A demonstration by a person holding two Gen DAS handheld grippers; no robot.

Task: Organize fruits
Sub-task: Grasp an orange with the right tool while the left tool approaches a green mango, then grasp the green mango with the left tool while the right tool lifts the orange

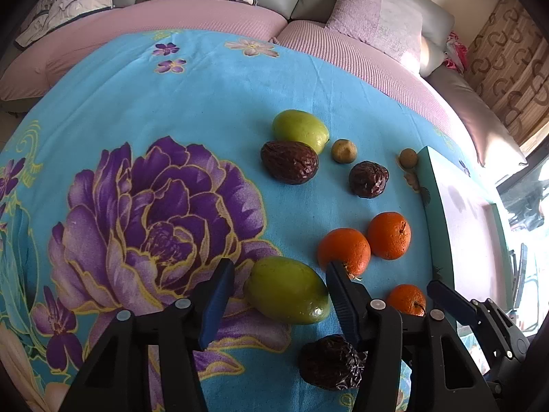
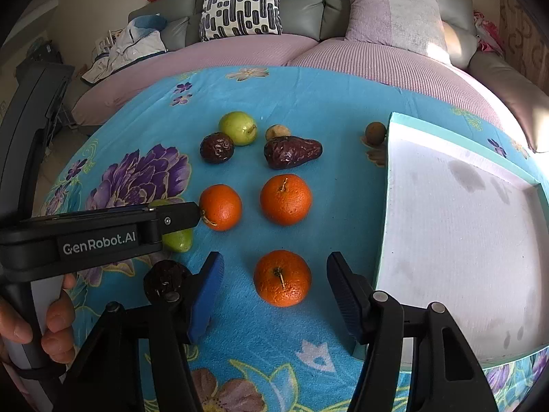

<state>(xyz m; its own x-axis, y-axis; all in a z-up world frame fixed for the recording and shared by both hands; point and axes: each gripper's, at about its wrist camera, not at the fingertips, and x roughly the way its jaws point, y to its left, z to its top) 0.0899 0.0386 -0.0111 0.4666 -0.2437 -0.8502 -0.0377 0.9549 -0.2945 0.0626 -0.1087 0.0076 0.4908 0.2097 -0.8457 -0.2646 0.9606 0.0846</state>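
My left gripper [image 1: 278,269] stands open, its fingers on either side of a green fruit [image 1: 286,290] lying on the blue flowered cloth [image 1: 206,103]. My right gripper [image 2: 274,260] is also open, straddling an orange [image 2: 282,278] near the tray [image 2: 384,206]. In the right wrist view the left gripper [image 2: 185,216] is seen side-on, covering most of that green fruit [image 2: 178,242]. Two more oranges [image 2: 220,207] [image 2: 285,199], three dark wrinkled dates [image 2: 217,147] [image 2: 291,152] [image 2: 166,279], another green fruit [image 2: 238,127] and two small brown fruits [image 2: 278,131] [image 2: 375,133] lie on the cloth.
The white tray with a teal rim [image 1: 432,213] sits at the right and holds no fruit. A hand [image 2: 51,316] grips the left gripper's handle. A sofa with pink covers [image 2: 343,58] and cushions [image 2: 240,3] runs behind the cloth.
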